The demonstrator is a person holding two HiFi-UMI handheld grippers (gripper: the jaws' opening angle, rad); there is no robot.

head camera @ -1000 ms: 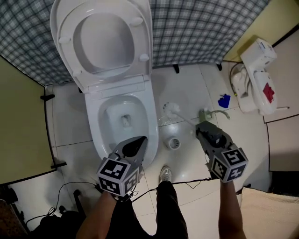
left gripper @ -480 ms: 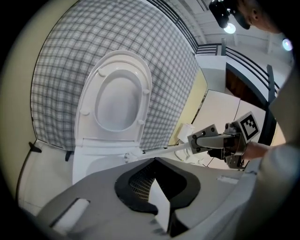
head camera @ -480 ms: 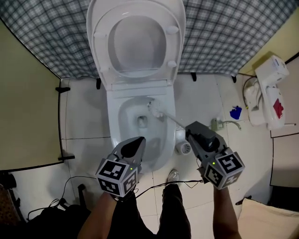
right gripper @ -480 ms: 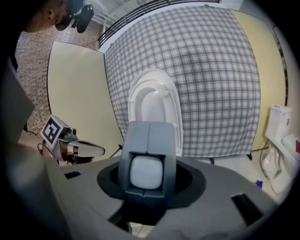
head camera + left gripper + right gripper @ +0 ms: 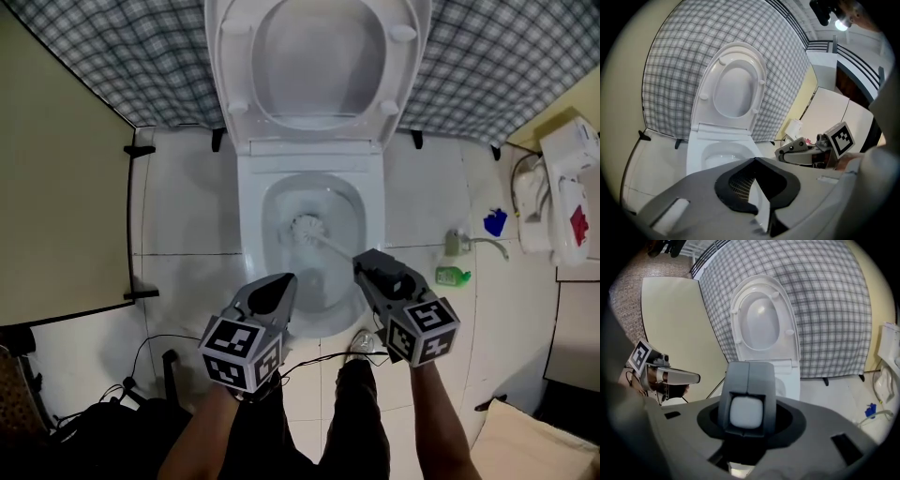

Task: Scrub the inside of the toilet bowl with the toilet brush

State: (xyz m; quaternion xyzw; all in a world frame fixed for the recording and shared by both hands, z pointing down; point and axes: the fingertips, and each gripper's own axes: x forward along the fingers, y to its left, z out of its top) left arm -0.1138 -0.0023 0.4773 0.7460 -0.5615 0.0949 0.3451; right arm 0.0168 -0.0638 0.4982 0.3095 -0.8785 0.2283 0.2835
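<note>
The toilet brush (image 5: 307, 228) is grasped by its handle in the right tongs (image 5: 363, 265), its head inside the toilet bowl (image 5: 249, 221); the left tongs (image 5: 280, 282) are clenched, empty

The top of the raised lid (image 5: 319, 56), behind the toilet bowl (image 5: 372, 216), is cut off by the top edge of the head view. The bowl's front rim hides under the left gripper (image 5: 275, 289). The near end of the toilet brush (image 5: 307, 228) goes into the right gripper (image 5: 361, 264), just in front of the bowl, and cannot be seen there. In the right gripper view the bristles and most of the bowl sit behind the jaws. Right of the bowl, a green thing (image 5: 453, 276) is too small to name. Further right, a white box (image 5: 562, 155) is cut by the edge. A shoe (image 5: 359, 345) in front of the bowl is half hidden.
</note>
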